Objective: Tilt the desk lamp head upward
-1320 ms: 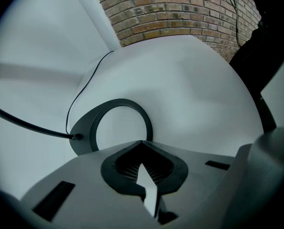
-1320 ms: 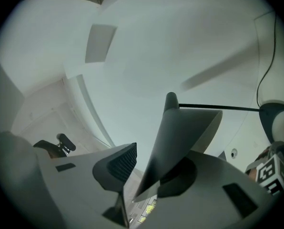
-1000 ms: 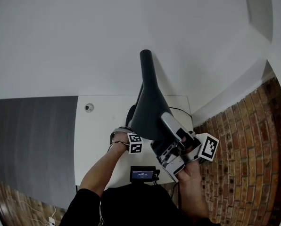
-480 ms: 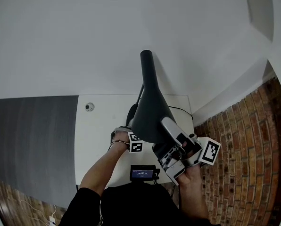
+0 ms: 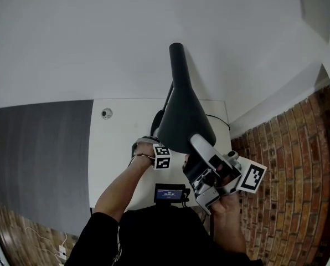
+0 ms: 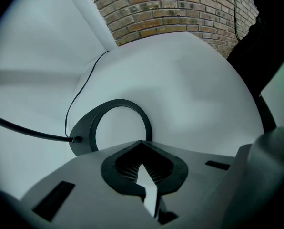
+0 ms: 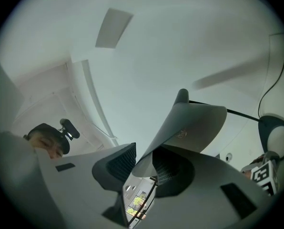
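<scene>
The right gripper [image 7: 143, 162] clasped the near rim of the lamp head [image 7: 194, 123] — cone tapering up and away; the left gripper [image 6: 142, 147] stayed out of it, clenched empty above the base [image 6: 85, 130].

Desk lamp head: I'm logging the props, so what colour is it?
Plain dark grey, nearly black. The head view shows the desk lamp head best.

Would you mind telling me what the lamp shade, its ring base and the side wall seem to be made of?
Lamp shade: probably painted metal or plastic, matte dark grey, smooth with a soft sheen. Ring base: same matte dark finish, material unclear. Wall: bare reddish brick, mortar joints visible.
</scene>
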Available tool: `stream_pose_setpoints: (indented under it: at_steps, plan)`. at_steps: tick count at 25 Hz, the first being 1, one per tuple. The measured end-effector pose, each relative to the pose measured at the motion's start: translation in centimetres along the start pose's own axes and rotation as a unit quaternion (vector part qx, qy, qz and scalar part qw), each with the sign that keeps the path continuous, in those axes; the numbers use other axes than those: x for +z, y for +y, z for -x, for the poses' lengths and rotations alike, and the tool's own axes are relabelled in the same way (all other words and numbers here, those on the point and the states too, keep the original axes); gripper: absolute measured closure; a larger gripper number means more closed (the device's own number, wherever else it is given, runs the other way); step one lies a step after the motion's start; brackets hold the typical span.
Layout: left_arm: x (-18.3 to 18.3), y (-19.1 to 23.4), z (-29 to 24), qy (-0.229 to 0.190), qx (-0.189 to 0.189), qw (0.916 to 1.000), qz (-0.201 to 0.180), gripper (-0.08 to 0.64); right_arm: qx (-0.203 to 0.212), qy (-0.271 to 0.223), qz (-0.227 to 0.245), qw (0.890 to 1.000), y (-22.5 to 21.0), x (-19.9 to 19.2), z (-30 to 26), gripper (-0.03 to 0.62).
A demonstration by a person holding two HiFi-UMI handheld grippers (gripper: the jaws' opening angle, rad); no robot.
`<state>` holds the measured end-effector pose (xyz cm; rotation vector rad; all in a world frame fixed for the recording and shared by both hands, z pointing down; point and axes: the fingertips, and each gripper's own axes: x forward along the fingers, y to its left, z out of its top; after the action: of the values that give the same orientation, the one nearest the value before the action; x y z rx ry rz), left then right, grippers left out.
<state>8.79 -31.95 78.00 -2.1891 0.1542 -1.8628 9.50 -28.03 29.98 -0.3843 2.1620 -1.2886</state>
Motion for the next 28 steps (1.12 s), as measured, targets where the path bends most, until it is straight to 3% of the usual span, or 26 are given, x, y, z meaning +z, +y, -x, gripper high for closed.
stream_pose_setpoints:
  at_steps: [8, 28]
  plan:
    - [0.1, -0.3, -0.2, 0.005, -0.006, 0.9999, -0.01, 0.565, 0.031, 0.013, 0.026, 0.999, 2.2, 1.1, -1.3, 0.462]
    - [0.2, -0.5, -0.8, 0.009, -0.009, 0.9997, -0.019, 0.565, 0.023, 0.031, 0.032, 0.999, 4.0, 2.5, -2.8, 0.43]
